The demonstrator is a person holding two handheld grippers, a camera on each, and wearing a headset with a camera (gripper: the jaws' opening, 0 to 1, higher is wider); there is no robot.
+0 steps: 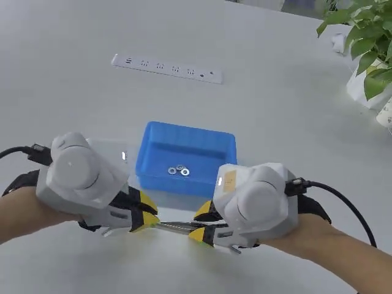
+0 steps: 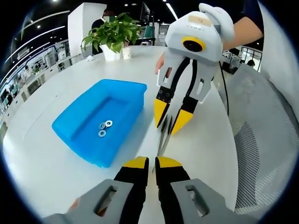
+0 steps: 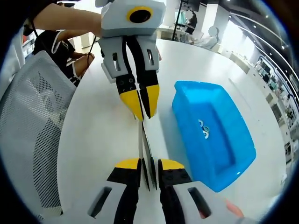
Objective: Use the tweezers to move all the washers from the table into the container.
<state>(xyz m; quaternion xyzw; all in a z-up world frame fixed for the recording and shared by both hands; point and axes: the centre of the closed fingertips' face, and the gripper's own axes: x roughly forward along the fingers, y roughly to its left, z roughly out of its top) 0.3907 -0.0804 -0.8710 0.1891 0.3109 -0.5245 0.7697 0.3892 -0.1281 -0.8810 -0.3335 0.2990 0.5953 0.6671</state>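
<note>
Thin metal tweezers [image 1: 174, 226] hang between my two grippers, just in front of the blue container [image 1: 190, 130]. My left gripper [image 1: 150, 217] is shut on one end of them. From the opposite side my right gripper [image 1: 199, 225] is shut on the other end, where the two arms spread apart. In the left gripper view my own jaws [image 2: 153, 163] pinch the tweezers [image 2: 163, 140] and the right gripper [image 2: 171, 122] faces me. The right gripper view has its jaws [image 3: 149, 164] around the tweezers [image 3: 144, 140], with the left gripper [image 3: 143, 106] facing. Three washers [image 1: 179, 171] [image 2: 104, 127] [image 3: 203, 129] lie inside the container [image 2: 93, 149] [image 3: 224, 177].
A white power strip [image 1: 166, 68] lies on the table beyond the container. A potted plant [image 1: 367, 49] stands at the far right corner. A grey mesh chair [image 2: 261, 154] [image 3: 32, 116] sits off the table's near edge. Cables trail from both grippers.
</note>
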